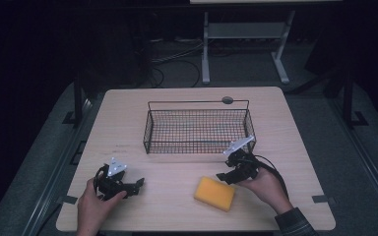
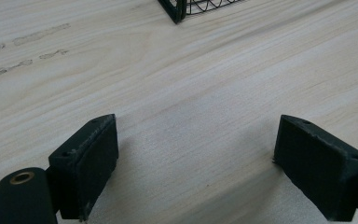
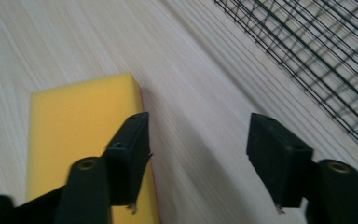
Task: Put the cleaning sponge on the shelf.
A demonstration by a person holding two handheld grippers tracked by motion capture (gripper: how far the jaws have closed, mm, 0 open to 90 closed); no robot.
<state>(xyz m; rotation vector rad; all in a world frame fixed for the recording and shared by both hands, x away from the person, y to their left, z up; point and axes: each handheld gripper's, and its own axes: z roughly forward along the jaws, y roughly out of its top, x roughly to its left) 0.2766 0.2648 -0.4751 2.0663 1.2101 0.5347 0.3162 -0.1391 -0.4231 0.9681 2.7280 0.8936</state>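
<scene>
A yellow sponge (image 1: 214,193) lies flat on the wooden table (image 1: 177,216), near the front edge and right of centre. My right gripper (image 1: 225,176) hovers just beyond the sponge's far right corner, open with bare table between its jaws. In the right gripper view the sponge (image 3: 74,126) sits under and beside the left jaw, outside the gap. My left gripper (image 1: 139,186) rests low at the front left, open. Its pads (image 2: 89,163) stand wide apart over bare wood. A black wire basket (image 1: 198,129) stands empty at the table's middle.
The basket's corner (image 2: 177,9) shows at the top of the left gripper view, and its mesh wall (image 3: 317,60) runs along the right gripper view's upper right. A grey round grommet (image 1: 227,100) sits at the far edge. A table frame (image 1: 246,44) and cables lie beyond.
</scene>
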